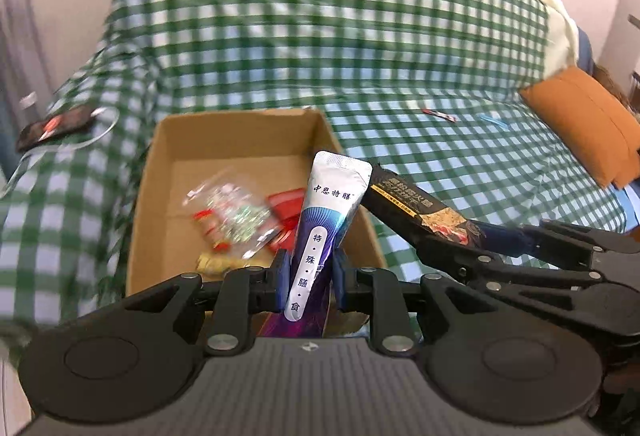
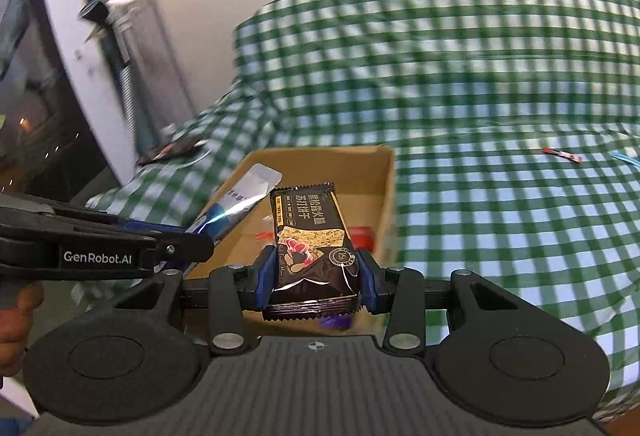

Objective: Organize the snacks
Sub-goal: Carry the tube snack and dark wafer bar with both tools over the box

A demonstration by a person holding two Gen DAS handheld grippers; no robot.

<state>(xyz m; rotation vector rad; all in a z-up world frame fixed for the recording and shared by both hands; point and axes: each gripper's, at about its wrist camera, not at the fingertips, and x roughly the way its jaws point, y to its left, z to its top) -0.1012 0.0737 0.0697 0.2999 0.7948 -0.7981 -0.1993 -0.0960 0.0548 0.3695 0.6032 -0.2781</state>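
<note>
Black hand-held gripper (image 2: 314, 276) with blue pads (white "GenRobot.AI" lettering), silver screws.

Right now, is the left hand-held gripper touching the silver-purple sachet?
Touching: the left wrist view shows the left hand-held gripper with its blue pads clamping the sachet on both sides.

A home living room: a sofa (image 1: 320, 35) draped in green checked cloth fills the frame, an orange cushion (image 1: 584, 123) at right, curtains (image 2: 132, 15) at upper left.

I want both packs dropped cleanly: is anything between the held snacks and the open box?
Nothing visible blocks either. The silver pouch and black cracker pack hang over the open cardboard box, which only holds loose snacks on its floor.
</note>
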